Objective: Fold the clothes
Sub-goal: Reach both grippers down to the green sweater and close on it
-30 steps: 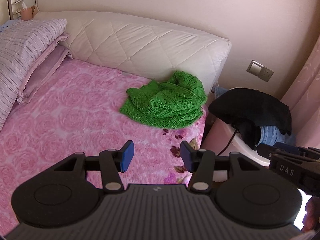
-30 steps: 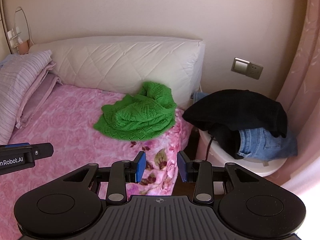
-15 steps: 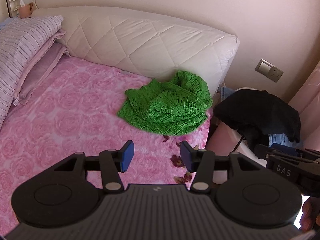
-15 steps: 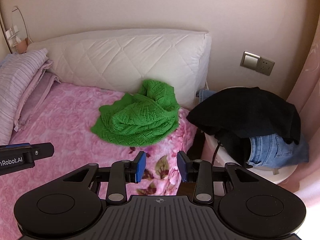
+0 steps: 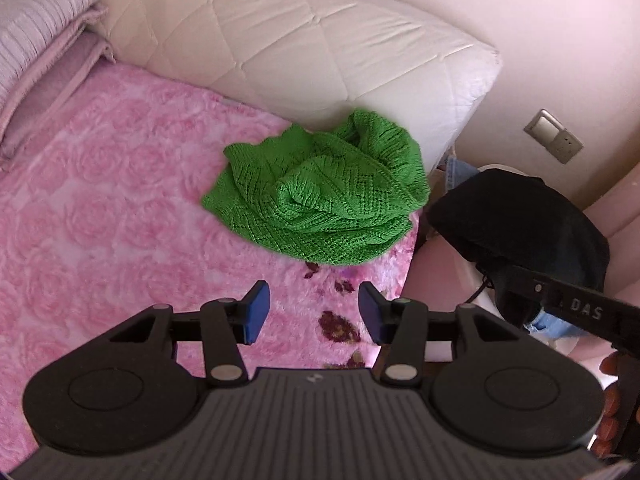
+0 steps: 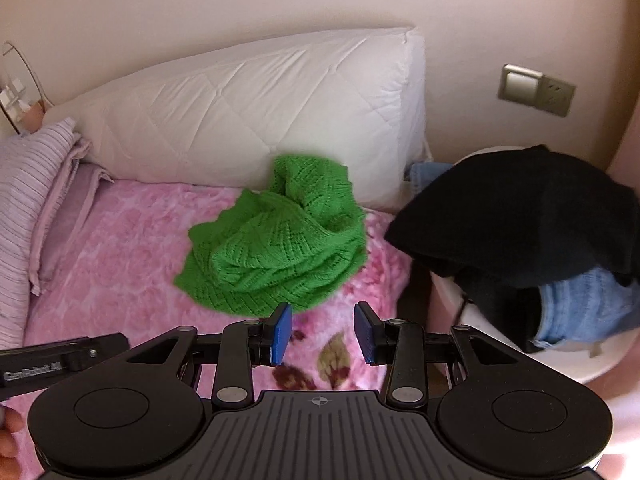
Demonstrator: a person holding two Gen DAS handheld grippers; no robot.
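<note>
In the left wrist view, the left claw (image 5: 309, 312) is hanging released and empty near the green sweater (image 5: 320, 196), which is lying crumpled on the bed (image 5: 100, 208). In the right wrist view, the right claw (image 6: 323, 334) is hanging released too, just beside the green sweater (image 6: 276, 240); folding is not yet starting.

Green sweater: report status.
Left gripper and right gripper open, empty. Green sweater crumpled on pink blanket, untouched. Nothing in the way.
</note>
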